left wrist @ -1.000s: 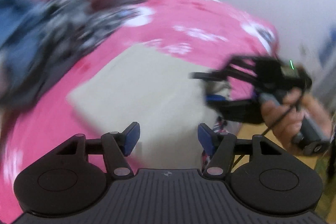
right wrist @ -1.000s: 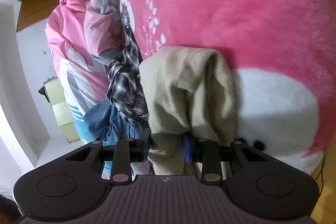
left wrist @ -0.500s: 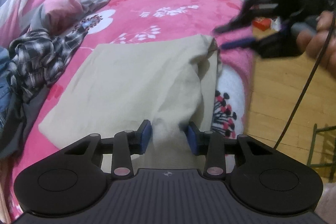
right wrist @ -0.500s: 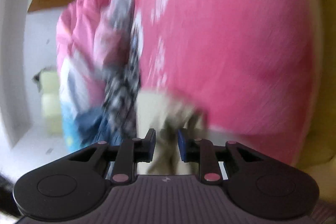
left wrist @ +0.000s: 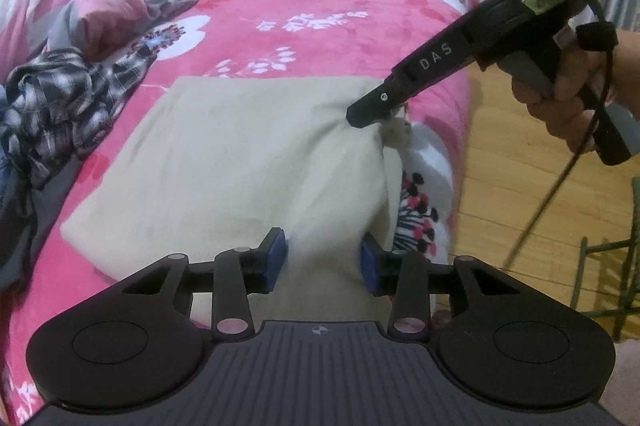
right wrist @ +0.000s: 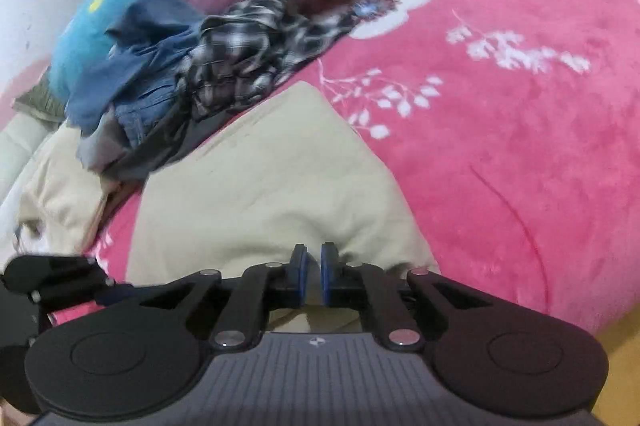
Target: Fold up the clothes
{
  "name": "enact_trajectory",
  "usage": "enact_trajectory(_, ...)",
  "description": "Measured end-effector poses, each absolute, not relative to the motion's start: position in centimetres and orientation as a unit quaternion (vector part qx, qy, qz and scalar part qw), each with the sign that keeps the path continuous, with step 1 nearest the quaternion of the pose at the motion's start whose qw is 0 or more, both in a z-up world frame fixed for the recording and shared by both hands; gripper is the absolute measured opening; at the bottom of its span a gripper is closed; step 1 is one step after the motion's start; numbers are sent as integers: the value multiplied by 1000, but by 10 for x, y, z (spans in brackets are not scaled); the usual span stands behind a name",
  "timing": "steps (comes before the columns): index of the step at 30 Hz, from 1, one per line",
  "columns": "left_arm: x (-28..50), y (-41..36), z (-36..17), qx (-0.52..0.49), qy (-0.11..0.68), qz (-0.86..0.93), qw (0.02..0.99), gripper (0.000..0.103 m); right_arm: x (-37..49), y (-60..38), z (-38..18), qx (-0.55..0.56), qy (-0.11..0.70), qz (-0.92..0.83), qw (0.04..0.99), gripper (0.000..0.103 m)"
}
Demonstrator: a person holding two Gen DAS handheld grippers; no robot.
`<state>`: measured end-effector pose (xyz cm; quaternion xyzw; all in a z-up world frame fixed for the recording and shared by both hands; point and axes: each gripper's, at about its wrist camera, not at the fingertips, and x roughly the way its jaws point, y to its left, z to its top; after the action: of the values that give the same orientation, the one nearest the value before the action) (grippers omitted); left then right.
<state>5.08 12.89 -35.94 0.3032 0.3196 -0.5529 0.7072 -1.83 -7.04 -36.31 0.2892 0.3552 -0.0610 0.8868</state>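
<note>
A beige garment lies folded on the pink flowered bed. My left gripper stands at the garment's near edge with its blue pads apart and cloth bunched between them. My right gripper, seen from the side in the left wrist view, pinches the garment's far right corner. In the right wrist view the right gripper has its pads nearly together on the edge of the beige garment.
A heap of clothes lies left of the garment: a plaid shirt, denim, a pink and grey jacket. A wooden floor lies beyond the bed's right edge, with a green chair frame there.
My right gripper has come back down from the air and closed on the garment's far right corner. My left gripper stays at the near edge, its pads a little wider.
</note>
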Motion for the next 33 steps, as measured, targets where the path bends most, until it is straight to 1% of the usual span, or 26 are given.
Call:
enact_trajectory(3,63,136,-342,251,351,-558,709,41,-19,-61,-360,255,358,-65,896,5)
enact_trajectory(7,77,147,-316,177,377,-565,712,44,-22,-60,-363,264,347,-74,897,5)
enact_trajectory(9,75,145,-318,173,373,-563,717,44,-26,-60,-364,272,342,-79,896,6)
enact_trajectory(13,61,138,-344,222,356,-547,724,45,-20,-57,-362,254,353,-82,897,6)
enact_trajectory(15,54,134,-357,247,347,-538,727,48,-16,-55,-361,236,362,-79,898,6)
enact_trajectory(17,48,131,-369,269,339,-530,730,49,-12,-53,-358,219,372,-77,899,6)
enact_trajectory(19,49,136,-361,260,344,-528,731,49,-8,-53,-355,214,385,-77,894,6)
enact_trajectory(21,58,147,-348,220,369,-517,740,49,-2,-54,-350,215,402,-81,886,7)
enact_trajectory(23,68,163,-330,167,388,-498,758,50,7,-55,-340,223,426,-83,873,10)
enact_trajectory(24,74,173,-320,137,394,-485,769,53,12,-57,-334,230,440,-82,864,17)
enact_trajectory(25,81,182,-312,107,401,-472,778,54,16,-59,-327,241,447,-77,858,29)
enact_trajectory(26,90,192,-307,74,413,-453,787,60,18,-63,-318,253,439,-73,859,39)
enact_trajectory(27,100,201,-303,41,424,-433,794,67,19,-68,-308,264,428,-68,862,41)
enact_trajectory(28,109,208,-303,14,439,-410,799,70,20,-72,-300,269,413,-64,868,43)
enact_trajectory(30,129,216,-316,-26,475,-369,799,75,28,-86,-293,284,396,-56,871,43)
enact_trajectory(33,155,220,-346,-97,535,-343,765,76,54,-120,-314,343,412,-53,843,43)
